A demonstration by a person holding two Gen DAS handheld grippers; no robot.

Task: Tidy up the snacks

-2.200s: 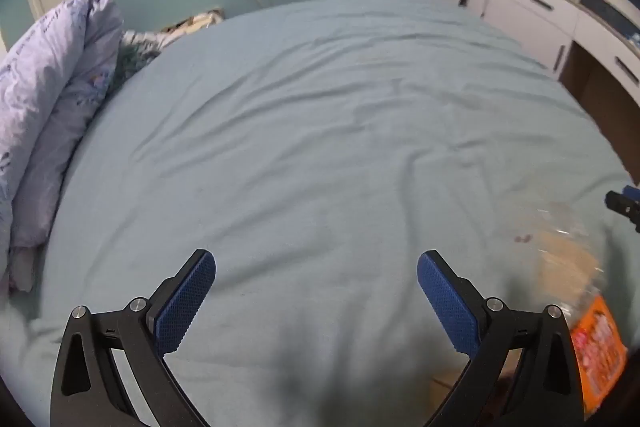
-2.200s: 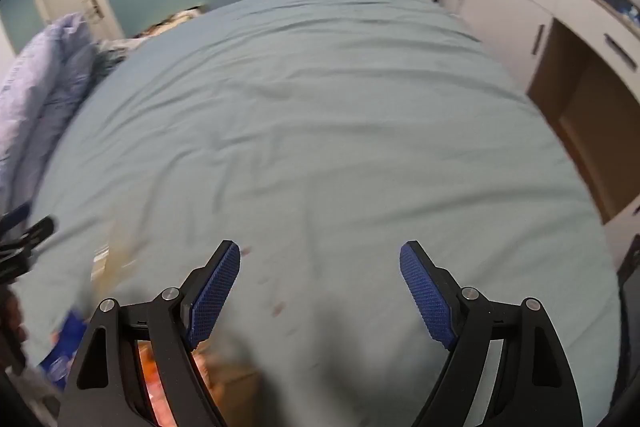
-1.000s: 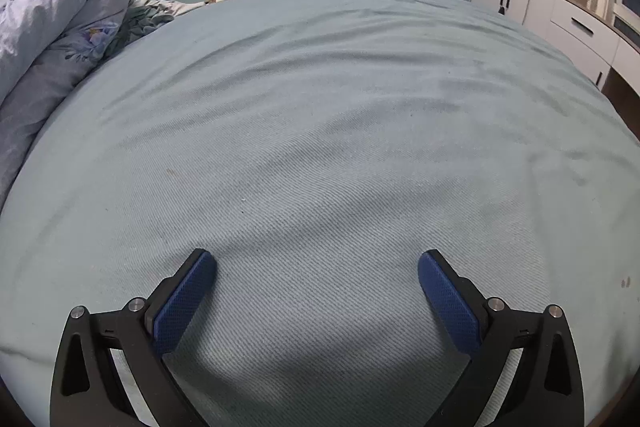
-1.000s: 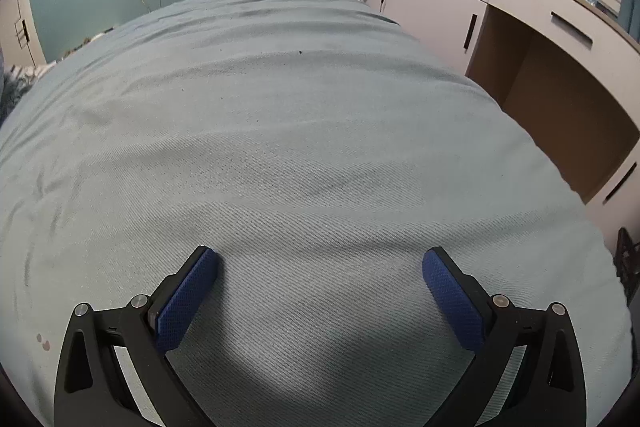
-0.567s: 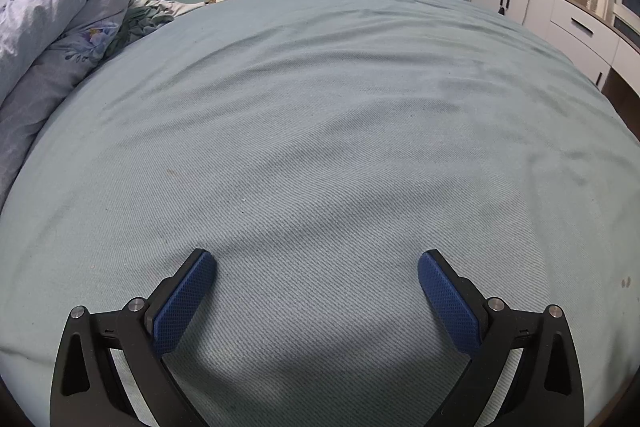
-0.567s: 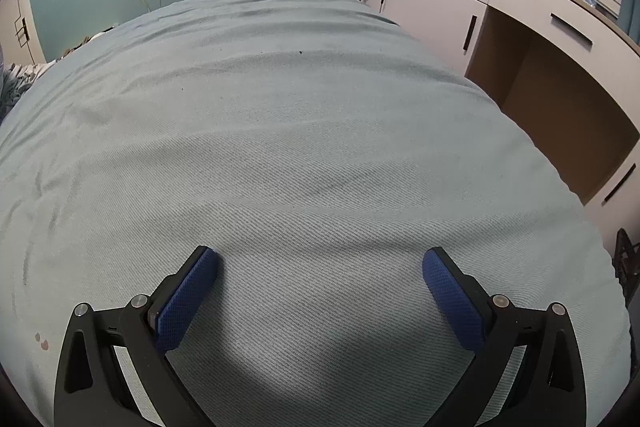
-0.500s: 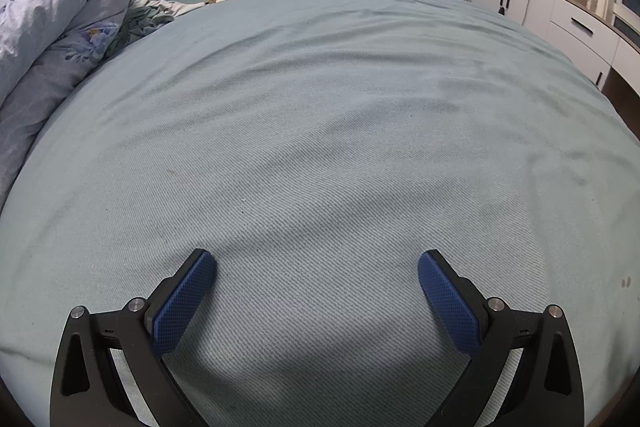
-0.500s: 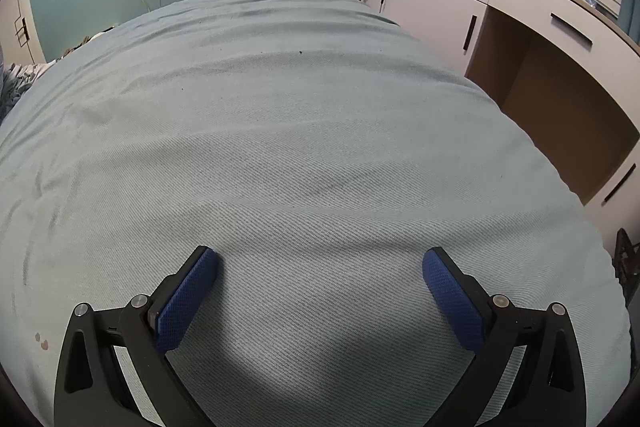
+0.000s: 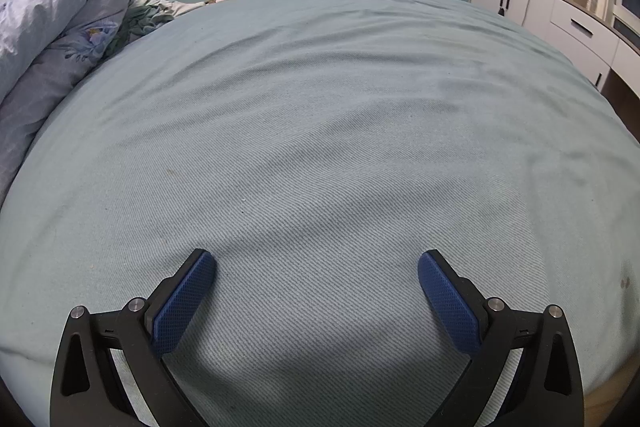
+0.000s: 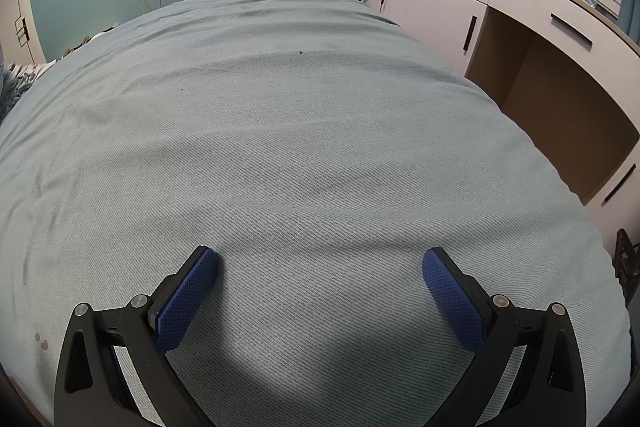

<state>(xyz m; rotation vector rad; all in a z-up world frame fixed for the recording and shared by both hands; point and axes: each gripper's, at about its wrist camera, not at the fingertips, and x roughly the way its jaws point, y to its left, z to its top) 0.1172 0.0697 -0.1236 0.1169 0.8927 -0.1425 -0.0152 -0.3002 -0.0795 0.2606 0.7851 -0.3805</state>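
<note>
Blue bed sheet (image 9: 320, 131) fills both views, and no snack shows on it. Your left hand-held gripper (image 9: 316, 263) and right hand-held gripper (image 10: 320, 263) sit low over it, blue pads (image 10: 186, 301) wide apart (holding nothing).

Wide wrinkled pale-blue bedsheet (image 9: 320, 115) lies open ahead; bunched lilac floral duvet (image 9: 60, 27) blocks the left, white drawer cabinets (image 10: 500, 11) wall the right.

No legible text, label, brand or number in either wrist view — bottle labels too small to read.
</note>
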